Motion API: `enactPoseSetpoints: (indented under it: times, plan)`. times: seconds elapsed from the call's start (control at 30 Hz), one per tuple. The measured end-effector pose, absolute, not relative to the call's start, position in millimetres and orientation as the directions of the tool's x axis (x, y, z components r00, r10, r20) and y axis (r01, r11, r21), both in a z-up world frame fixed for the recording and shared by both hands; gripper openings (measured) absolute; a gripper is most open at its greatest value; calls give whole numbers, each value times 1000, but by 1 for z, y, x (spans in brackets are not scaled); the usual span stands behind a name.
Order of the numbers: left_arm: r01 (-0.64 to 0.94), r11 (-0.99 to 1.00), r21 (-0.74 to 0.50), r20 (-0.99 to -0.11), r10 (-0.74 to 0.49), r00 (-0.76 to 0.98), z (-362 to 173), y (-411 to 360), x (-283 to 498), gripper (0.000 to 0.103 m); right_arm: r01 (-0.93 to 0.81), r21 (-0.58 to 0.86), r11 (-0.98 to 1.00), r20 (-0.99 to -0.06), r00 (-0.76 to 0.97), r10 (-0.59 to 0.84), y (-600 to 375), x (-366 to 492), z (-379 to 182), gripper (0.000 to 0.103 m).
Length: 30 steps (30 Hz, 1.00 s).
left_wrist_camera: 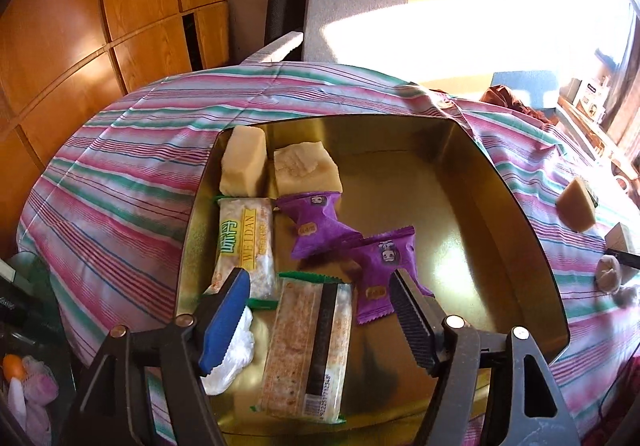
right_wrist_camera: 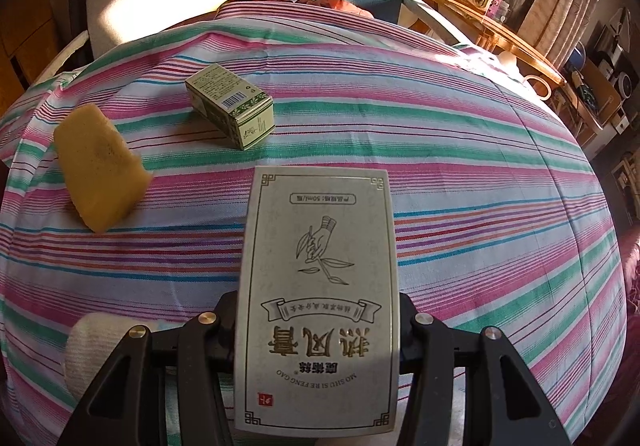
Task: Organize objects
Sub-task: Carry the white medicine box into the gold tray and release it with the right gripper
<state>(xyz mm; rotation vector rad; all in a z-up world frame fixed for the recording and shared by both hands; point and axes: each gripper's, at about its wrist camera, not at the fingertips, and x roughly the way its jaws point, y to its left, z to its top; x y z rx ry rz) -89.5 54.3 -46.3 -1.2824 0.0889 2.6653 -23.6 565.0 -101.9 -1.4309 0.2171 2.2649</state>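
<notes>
Jaws spread wide on the left gripper (left_wrist_camera: 320,310), empty, hanging over the near end of the gold tin tray (left_wrist_camera: 500,174). Right gripper (right_wrist_camera: 318,330) has its jaws pinching the grey-white carton (right_wrist_camera: 320,286), held above the striped cloth (right_wrist_camera: 460,166) on the bench, print upside down to the camera.

Done so far, judging by the layout: tray already holds two pale yellow blocks (left_wrist_camera: 280,164) at the far left corner, the Weidan snack bar (left_wrist_camera: 246,242) just in front of them, a second bar (left_wrist_camera: 308,350) face-down between the left jaws, and two purple packets (left_wrist_camera: 348,242) mid-tray. Right half of the tray bare. White crumpled thing by the left blue pad, cannot tell what.

Left to do: carton in the right jaws not yet placed; green box (right_wrist_camera: 232,104) and another yellow block (right_wrist_camera: 98,174) lie on the cloth, apart from each other, outside the tray. Small pale roundish object (left_wrist_camera: 608,272) also on the cloth right of the tray, unclear what. Roughly two-thirds through, I'd guess.
</notes>
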Motion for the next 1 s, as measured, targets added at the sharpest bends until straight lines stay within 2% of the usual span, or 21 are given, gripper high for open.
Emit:
enactPoseSetpoints:
  times: [0.13, 0.3, 0.43, 0.57, 0.8, 1.0]
  plan:
    - [-186, -982, -14, -770, 130, -625, -41, 45, -74, 74, -499, -109, -860, -867, -375, 328, 568, -18, -83, 52]
    - [-170, -985, -23, -752, 129, -646, -35, 37, -60, 78, -517, -69, -853, -805, -476, 354, 544, -16, -28, 52]
    - [-165, -986, -27, -740, 131, -660, -30, 33, -53, 79, -395, -37, -918, -756, -589, 284, 488, -34, 15, 52]
    - [-161, -986, -40, -731, 139, -668, -27, 27, -47, 80, -208, -1, -978, -744, -653, 140, 406, -61, 37, 52]
    - [-144, -987, -65, -722, 146, -676, -26, 14, -41, 80, 64, 94, -994, -786, -607, -114, 263, -108, 26, 52]
    - [-129, -986, -101, -718, 163, -677, -27, 1, -39, 80, 86, 144, -986, -853, -494, -168, 193, -148, -19, 52]
